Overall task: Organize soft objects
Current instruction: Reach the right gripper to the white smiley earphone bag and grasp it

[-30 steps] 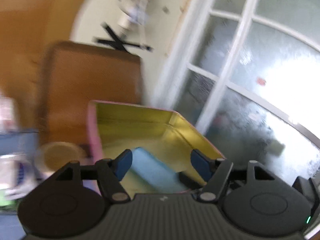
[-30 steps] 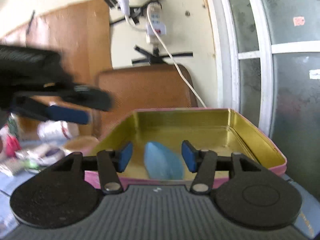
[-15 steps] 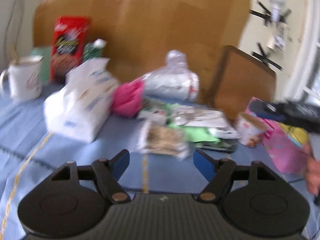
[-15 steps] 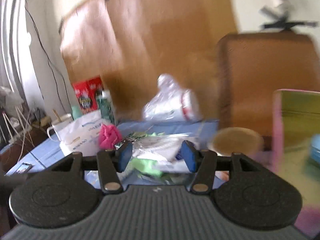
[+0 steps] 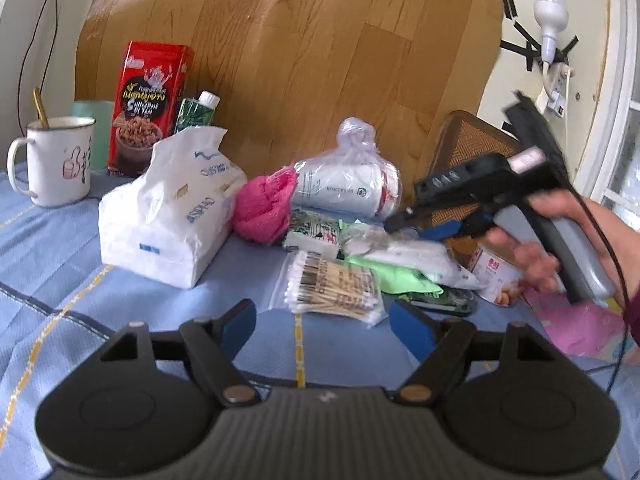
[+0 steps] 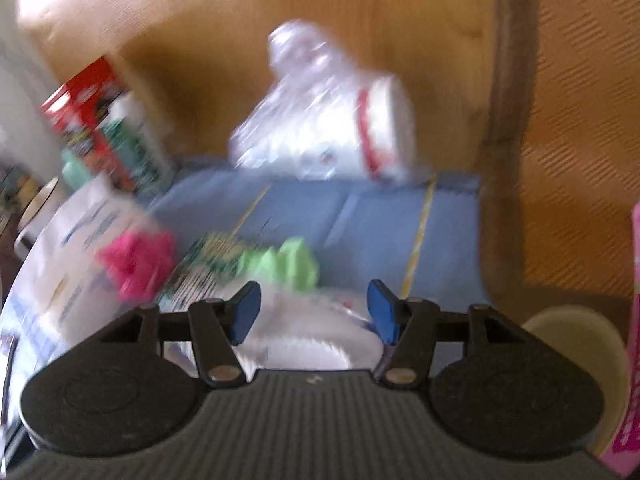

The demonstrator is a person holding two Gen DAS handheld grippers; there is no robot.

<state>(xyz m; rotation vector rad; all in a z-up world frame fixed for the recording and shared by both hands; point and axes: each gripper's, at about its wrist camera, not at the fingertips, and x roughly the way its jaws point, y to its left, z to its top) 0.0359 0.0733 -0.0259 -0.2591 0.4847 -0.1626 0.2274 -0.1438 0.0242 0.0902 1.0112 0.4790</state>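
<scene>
A pile of soft things lies on the blue cloth: a pink cloth (image 5: pixel 266 208), a green cloth (image 5: pixel 400 276), a white soft pack (image 5: pixel 416 254) and a bag of cotton swabs (image 5: pixel 332 288). My left gripper (image 5: pixel 326 326) is open and empty, just short of the swab bag. My right gripper (image 5: pixel 424 226) shows in the left wrist view above the white pack. In its own blurred view it (image 6: pixel 314 312) is open over the white pack (image 6: pixel 312 340), with the pink cloth (image 6: pixel 138 260) and green cloth (image 6: pixel 294 264) ahead.
A white tissue pack (image 5: pixel 168 216), a mug (image 5: pixel 54 160), a red tin (image 5: pixel 150 108) and a bagged white roll (image 5: pixel 348 188) stand behind the pile. A small cup (image 5: pixel 496 276) and the pink tin box (image 5: pixel 580 324) sit at the right. A wooden board (image 5: pixel 300 52) backs the table.
Both grippers have swung left from the pink tin with the blue object to the pile. The right gripper has come down close over the white pack.
</scene>
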